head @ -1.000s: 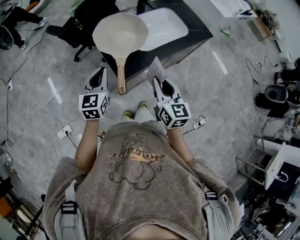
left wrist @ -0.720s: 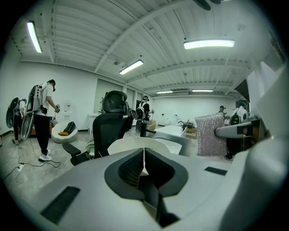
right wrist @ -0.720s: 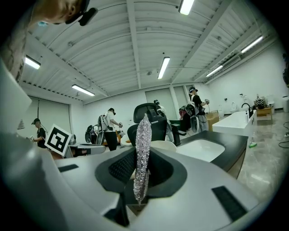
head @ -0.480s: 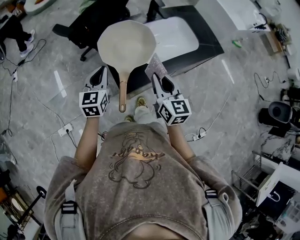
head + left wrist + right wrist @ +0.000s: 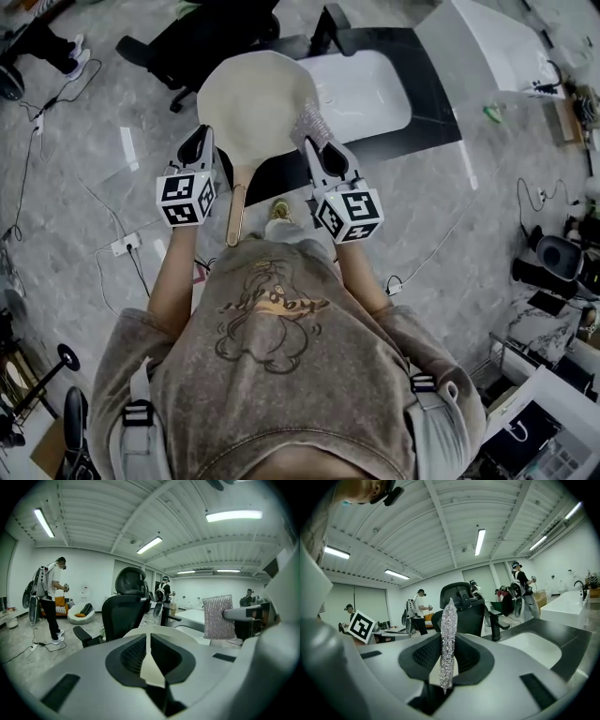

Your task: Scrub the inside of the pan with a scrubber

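Note:
A cream pan (image 5: 251,98) with a wooden handle (image 5: 234,208) rests at the black counter's near corner, handle pointing toward me. My right gripper (image 5: 317,148) is shut on a silver mesh scrubber (image 5: 310,123), which stands upright out of the jaws (image 5: 449,620) and overlaps the pan's right rim. My left gripper (image 5: 198,141) is just left of the handle and pan, shut with nothing in it (image 5: 147,637). From the left gripper view, the pan's pale rim (image 5: 161,631) shows beyond the tips, with the scrubber (image 5: 218,617) to the right.
A white sink (image 5: 366,89) is set in the black counter (image 5: 427,89) right of the pan. A black office chair (image 5: 202,42) stands beyond the pan's left side. Cables and a power strip (image 5: 122,246) lie on the grey floor. Other people stand far off.
The pan now lies closer to both grippers. The scrubber in the right gripper has come up to the pan's right rim. The left gripper stays shut beside the handle.

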